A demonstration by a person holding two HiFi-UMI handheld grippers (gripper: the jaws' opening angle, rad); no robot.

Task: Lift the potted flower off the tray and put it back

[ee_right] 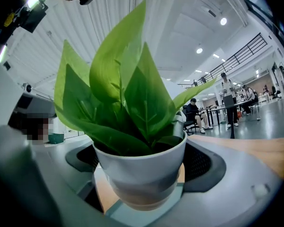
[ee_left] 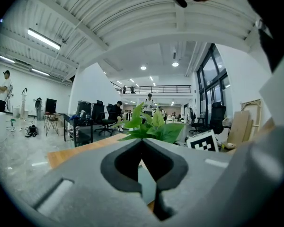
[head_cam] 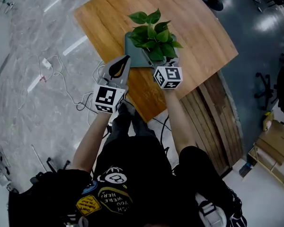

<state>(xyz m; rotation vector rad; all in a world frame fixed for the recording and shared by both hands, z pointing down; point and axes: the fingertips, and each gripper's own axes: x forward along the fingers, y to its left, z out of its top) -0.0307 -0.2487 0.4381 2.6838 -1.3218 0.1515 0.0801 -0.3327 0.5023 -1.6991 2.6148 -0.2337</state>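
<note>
The potted flower [ee_right: 139, 171], broad green leaves in a white pot, stands upright over the grey-green tray [head_cam: 131, 49], which lies flat near the wooden table's [head_cam: 203, 27] middle.

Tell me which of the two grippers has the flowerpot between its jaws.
The right gripper: its jaws close on the white pot from both sides. The left gripper has its jaws shut with nothing between them.
</note>
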